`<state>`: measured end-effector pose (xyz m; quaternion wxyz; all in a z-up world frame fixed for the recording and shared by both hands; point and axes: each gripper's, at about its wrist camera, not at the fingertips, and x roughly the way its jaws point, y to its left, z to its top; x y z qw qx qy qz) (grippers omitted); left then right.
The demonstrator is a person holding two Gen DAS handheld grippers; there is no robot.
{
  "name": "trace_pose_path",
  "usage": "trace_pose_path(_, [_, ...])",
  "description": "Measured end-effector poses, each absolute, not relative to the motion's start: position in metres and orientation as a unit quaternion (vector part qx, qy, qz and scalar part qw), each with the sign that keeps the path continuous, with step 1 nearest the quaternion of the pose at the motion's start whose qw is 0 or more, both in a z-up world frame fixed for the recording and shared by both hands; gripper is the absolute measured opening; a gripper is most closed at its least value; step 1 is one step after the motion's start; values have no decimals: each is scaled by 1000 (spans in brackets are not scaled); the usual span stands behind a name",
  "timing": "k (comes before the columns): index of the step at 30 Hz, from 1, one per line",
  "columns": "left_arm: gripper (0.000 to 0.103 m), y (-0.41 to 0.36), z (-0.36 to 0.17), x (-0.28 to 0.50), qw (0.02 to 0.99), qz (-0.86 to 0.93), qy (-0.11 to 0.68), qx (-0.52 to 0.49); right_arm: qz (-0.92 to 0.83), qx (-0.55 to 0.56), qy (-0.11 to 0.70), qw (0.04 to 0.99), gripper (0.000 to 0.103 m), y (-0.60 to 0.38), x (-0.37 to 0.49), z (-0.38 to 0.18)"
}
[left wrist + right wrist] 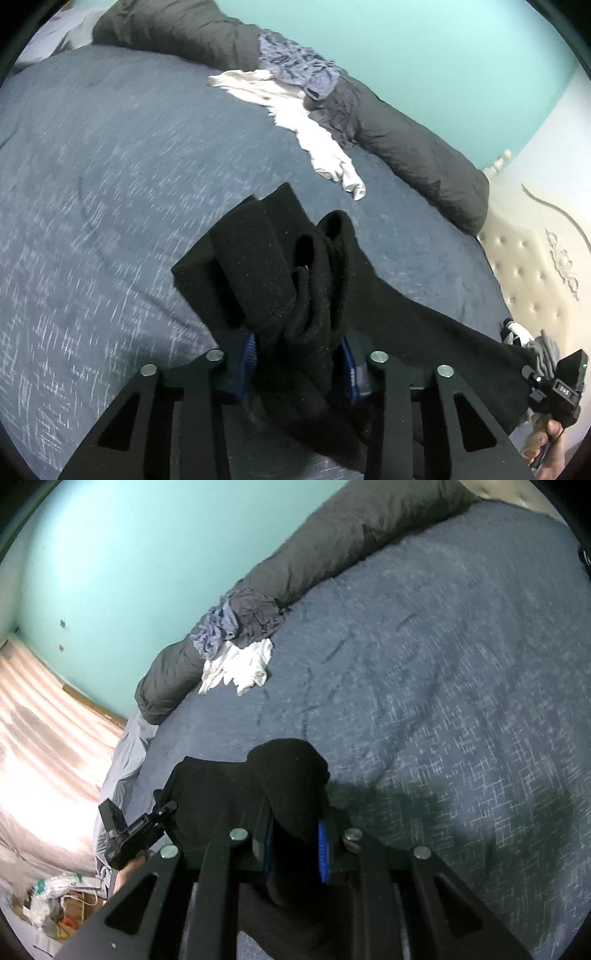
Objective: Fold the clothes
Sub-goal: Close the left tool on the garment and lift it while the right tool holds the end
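Black garment clamped in left gripper and right gripper, raised off bedspread for folding.

A black garment of thick, fuzzy knit hangs bunched in soft rolls and folds, lifted above the blue bedspread near its front edge. One stretch of it trails off to the right. Farther back on the bedspread, against the rolled dark grey duvet, lie a crumpled white garment and a heap of blue-grey clothes, unfolded.
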<state>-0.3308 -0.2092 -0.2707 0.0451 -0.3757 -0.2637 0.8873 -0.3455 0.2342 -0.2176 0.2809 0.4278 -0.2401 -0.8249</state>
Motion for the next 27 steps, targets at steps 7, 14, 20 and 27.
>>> trace_pose_path(7, [34,-192,-231,-359,70,898,-244,-361,-841,391,-237,288,17,244,-328,-177])
trace_pose_path(14, [34,-150,-195,-405,125,900,-224,-353,-844,376,-276,265,17,280,-299,-166])
trace_pose_path(20, [34,-96,-194,-452,172,891,-199,-371,-830,388,-326,234,17,300,-257,-197])
trace_pose_path(27, [34,-39,-216,-483,198,881,-167,-397,-821,408,-343,205,17,301,-240,-234])
